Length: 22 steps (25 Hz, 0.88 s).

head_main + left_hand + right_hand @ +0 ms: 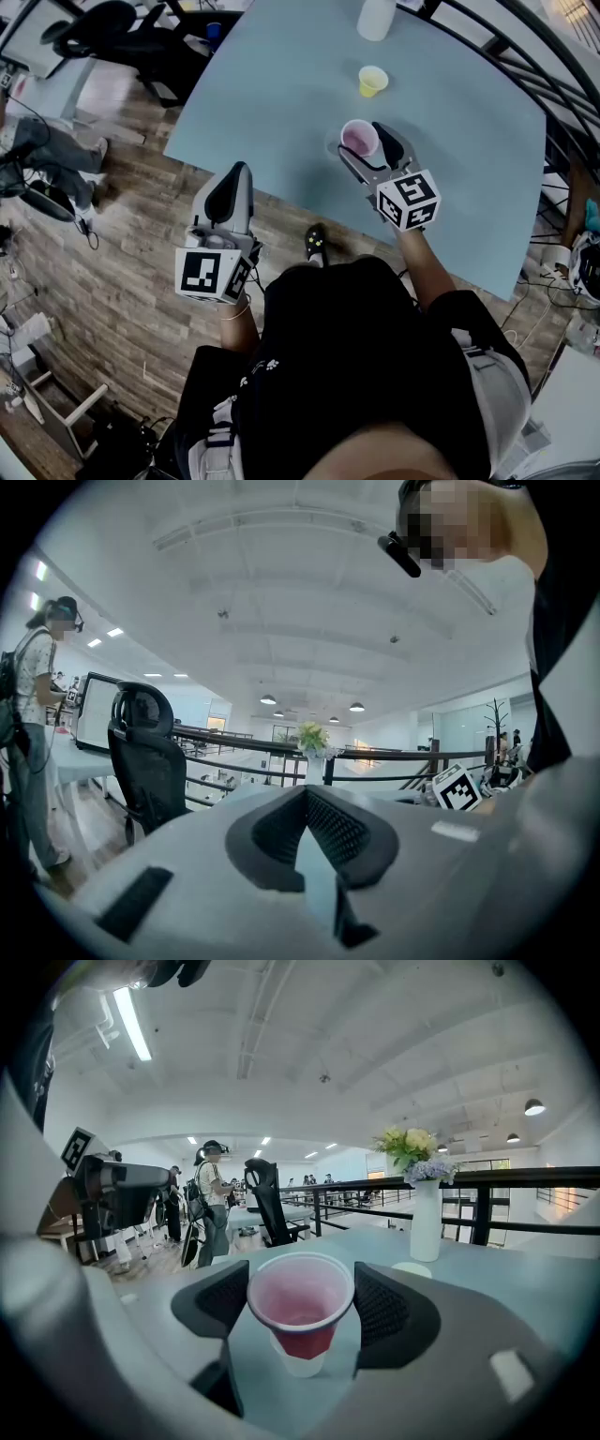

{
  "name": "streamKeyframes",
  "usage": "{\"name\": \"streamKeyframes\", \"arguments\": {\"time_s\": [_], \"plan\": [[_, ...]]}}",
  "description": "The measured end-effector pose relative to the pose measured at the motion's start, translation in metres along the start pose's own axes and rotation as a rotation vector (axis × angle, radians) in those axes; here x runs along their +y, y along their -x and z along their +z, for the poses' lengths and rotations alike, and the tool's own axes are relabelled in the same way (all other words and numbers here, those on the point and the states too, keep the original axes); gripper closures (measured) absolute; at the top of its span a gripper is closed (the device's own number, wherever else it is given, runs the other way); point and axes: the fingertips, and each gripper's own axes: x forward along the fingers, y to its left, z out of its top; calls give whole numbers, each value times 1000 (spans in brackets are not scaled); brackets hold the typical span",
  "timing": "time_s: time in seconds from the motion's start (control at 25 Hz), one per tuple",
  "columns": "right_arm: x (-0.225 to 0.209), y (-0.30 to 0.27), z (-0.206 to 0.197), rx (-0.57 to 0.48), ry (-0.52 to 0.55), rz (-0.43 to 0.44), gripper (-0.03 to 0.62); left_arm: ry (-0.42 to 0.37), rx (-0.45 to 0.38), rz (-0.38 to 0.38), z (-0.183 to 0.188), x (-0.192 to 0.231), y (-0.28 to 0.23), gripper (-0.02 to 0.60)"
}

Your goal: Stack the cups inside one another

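**Right claw** (302, 1297): jaws set narrow, one pad against each side of the rim of the pink cup (359, 139). It appears to be gripped. The cup is upright, mouth up, at the middle of the tabletop (469, 141). Whether its base is on the surface or just clear of it cannot be told.

**Left claw** (305, 799): jaws together, nothing between them. It is held off the near left edge of the tabletop, over the wooden floor (141, 244), and has no part in the grip.

**Yellow cup** (372, 81): upright and open, farther away than the pink cup and apart from it. This is the likely receiver.

**White vase** (376, 19): at the far edge, beyond the yellow cup.

**Step in hand (judged):** carry the pink cup to the yellow one and seat it inside.

**Handling notes:**
- The cup looks thin-walled, so grip only firmly enough to hold it. A crushed rim may not nest.
- Lift straight up before moving away toward the yellow cup.
- Keep the cup level and centre its base over the yellow mouth.
- Lower until it settles, then part the jaws.
- The yellow cup is light and unheld, so an off-centre descent could tip it or push it toward the vase.
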Motion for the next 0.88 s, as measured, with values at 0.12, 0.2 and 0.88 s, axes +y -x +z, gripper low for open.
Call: {"name": "streamKeyframes", "arguments": {"time_s": [0.12, 0.2, 0.88], "plan": [[6, -9, -5, 13, -1, 6, 243, -3, 3, -6, -1, 6, 4, 598], [8, -15, -8, 19, -4, 8, 243, -3, -2, -11, -2, 10, 6, 598], [2, -38, -45, 123, -32, 81, 242, 11, 34, 44, -1, 5, -3, 598]]}}
